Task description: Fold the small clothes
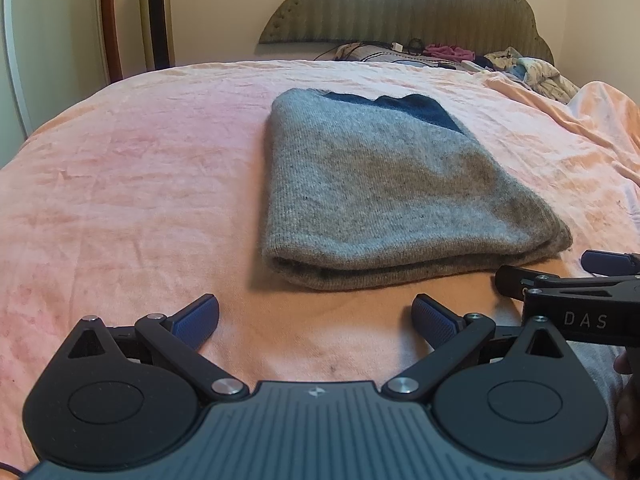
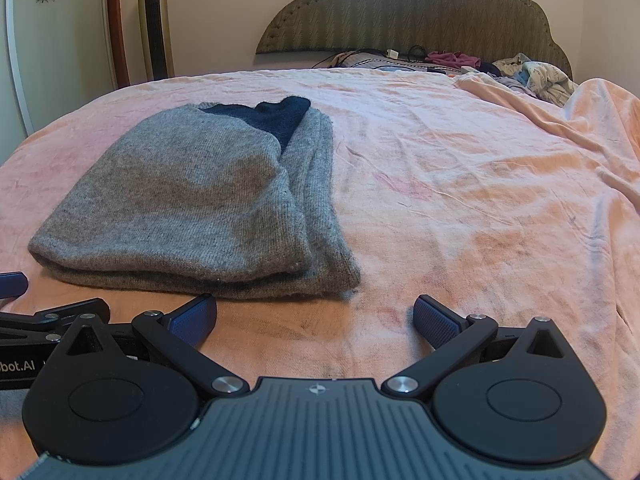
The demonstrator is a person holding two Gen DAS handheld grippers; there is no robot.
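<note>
The folded grey sweater (image 1: 376, 192) is lying mid-frame on the pink blanket (image 1: 140, 200); the left gripper (image 1: 316, 318) and right gripper (image 2: 314, 318) are hovering spread wide, empty. A careless pinch risks dragging layers apart.

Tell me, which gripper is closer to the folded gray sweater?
Left, narrowly. The left gripper sits open just before the gray sweater's near folded edge. The right gripper is open too, off its near right corner.
</note>
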